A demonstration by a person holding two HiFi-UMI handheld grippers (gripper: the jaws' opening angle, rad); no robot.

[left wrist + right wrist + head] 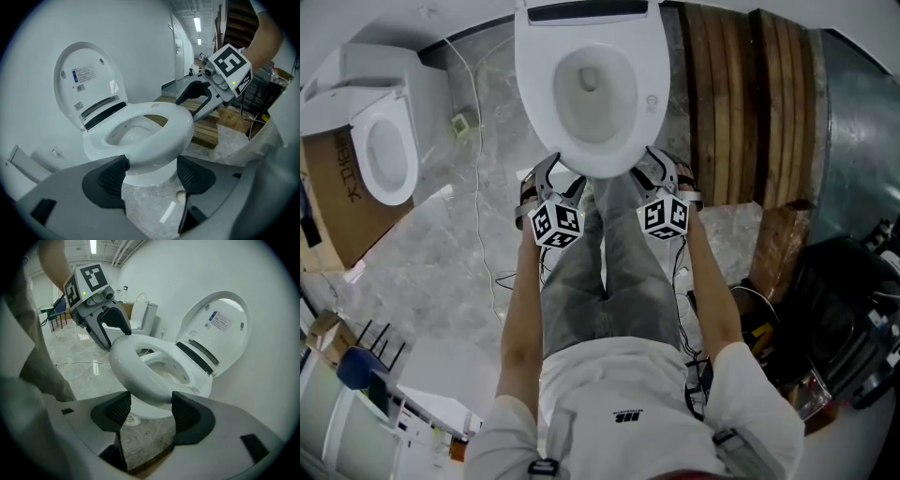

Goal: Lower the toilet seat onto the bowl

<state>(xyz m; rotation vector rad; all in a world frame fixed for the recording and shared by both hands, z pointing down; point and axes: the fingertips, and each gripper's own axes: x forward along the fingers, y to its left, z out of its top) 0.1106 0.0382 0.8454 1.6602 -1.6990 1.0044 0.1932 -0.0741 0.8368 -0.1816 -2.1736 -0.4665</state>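
Counting two toilets: nearer toilet (546,56) with one toilet seat (595,167) lying flat on the bowl (152,175), one lid (84,75) standing upright behind; second toilet (384,150) sitting well apart on the left. Counting two grippers, left gripper (555,178) and right gripper (658,169), both hovering at the seat's front rim, jaws standing apart around it, not clamping. Flanking: wooden planks (750,103) on the right, one cardboard box (328,216) on the left, one cable (476,187) trailing over the marble floor (422,262)

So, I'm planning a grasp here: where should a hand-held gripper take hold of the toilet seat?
Probably the toilet seat at its front rim, coming from the front. That edge overhangs the bowl, which leaves room underneath, and the raised lid blocks the back.
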